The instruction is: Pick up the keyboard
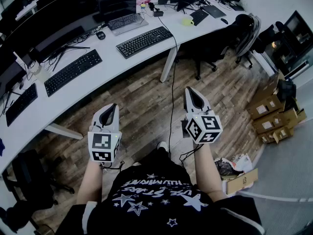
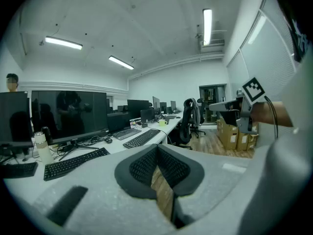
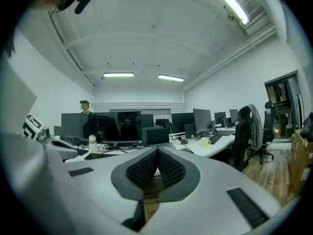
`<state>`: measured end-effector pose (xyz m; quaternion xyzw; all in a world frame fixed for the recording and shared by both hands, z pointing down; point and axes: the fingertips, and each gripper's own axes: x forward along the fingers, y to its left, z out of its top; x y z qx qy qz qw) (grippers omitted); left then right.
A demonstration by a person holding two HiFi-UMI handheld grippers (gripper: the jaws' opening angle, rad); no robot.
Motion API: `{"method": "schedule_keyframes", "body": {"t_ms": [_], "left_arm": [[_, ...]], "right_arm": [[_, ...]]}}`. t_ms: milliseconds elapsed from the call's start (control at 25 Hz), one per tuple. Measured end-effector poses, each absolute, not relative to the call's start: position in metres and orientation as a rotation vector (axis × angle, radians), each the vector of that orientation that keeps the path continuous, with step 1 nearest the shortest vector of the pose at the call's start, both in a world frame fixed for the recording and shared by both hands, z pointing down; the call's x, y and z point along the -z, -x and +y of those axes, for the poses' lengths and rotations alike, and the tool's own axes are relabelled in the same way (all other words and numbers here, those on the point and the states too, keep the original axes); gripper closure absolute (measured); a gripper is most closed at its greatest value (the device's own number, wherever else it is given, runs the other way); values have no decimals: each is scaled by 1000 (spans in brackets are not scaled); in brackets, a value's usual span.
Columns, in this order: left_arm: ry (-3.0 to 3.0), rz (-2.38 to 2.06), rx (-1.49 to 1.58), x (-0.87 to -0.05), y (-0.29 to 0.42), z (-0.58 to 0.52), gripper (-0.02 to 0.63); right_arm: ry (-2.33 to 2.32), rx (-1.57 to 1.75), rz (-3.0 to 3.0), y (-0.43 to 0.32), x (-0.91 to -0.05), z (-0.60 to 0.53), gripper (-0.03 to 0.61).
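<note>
Three black keyboards lie on the long white desk (image 1: 110,65): one at the middle (image 1: 73,71), one further right (image 1: 144,41), one at the left end (image 1: 20,103). Both grippers hang over the wooden floor, well short of the desk. My left gripper (image 1: 111,109) is shut with nothing in it, and points toward the middle keyboard (image 2: 76,163). My right gripper (image 1: 194,97) is also shut and empty, level, beside the desk's leg. The left gripper view shows its jaws (image 2: 157,153) closed together. The right gripper view shows its jaws (image 3: 157,161) closed too.
Dark monitors (image 1: 58,31) line the desk's far side, with a laptop (image 1: 126,22), a mouse (image 1: 100,35) and a yellow mug (image 1: 188,21). An office chair (image 1: 215,40) stands at the desk's right. Cardboard boxes (image 1: 271,111) are stacked at right. A cable (image 1: 172,87) hangs to the floor.
</note>
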<state>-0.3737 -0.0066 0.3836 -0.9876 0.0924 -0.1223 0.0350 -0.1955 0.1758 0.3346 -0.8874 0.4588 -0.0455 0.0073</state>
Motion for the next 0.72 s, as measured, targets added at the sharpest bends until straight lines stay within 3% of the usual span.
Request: {"method": "schedule_keyframes", "body": {"t_ms": [720], "left_arm": [[3095,375,417,-399,334,2,594]], "right_arm": [[2696,149,1470,137,-347,189,577]]}}
